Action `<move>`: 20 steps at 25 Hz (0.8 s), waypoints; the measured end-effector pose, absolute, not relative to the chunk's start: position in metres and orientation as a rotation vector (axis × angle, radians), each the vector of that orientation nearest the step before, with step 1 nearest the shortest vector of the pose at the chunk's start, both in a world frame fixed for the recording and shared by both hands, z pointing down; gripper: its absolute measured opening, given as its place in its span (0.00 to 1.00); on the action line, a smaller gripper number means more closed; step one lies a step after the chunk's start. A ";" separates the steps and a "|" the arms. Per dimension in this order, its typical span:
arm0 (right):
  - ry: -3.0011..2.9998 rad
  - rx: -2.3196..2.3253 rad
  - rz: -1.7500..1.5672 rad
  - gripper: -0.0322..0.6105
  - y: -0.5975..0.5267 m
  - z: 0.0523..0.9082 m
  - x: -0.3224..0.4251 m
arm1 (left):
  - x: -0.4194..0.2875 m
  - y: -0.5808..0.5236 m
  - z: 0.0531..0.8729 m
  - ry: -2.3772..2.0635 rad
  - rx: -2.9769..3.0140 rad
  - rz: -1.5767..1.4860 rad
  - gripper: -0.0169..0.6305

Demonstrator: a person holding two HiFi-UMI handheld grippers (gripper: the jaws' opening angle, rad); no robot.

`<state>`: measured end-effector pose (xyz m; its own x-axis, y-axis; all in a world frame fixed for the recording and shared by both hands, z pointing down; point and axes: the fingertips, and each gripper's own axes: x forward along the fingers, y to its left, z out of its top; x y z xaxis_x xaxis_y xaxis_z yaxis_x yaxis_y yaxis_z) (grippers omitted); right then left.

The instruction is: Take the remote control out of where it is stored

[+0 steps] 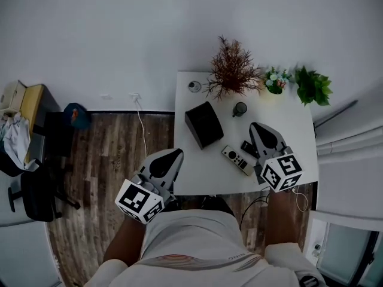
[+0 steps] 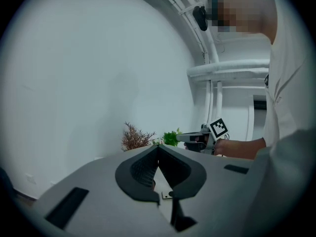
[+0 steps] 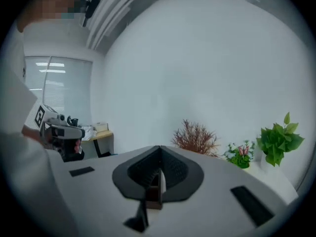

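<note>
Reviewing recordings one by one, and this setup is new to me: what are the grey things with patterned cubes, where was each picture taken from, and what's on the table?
They are hand-held two-jaw grippers, one in each of a person's hands. The head view looks down from the person's head; the other two cameras ride on the grippers. The left gripper is off the table, over the floor; the right gripper is above the table. Both are shut and empty. On the table: a black box, a light remote control, a small dark device, a small cup and three plants.
</note>
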<state>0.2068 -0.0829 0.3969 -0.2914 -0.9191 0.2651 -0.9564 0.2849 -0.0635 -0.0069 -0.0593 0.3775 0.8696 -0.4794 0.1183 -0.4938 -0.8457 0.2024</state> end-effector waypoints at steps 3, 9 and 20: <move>-2.437 1.803 0.263 0.07 -0.066 0.369 0.187 | -0.007 -0.059 0.368 -0.715 2.844 0.069 0.04; -2.488 1.905 0.241 0.07 -0.033 0.345 0.170 | -0.007 -0.059 0.349 -0.664 2.899 0.024 0.04; -2.380 1.946 0.148 0.07 -0.021 0.343 0.158 | -0.010 -0.058 0.341 -0.621 2.925 -0.002 0.04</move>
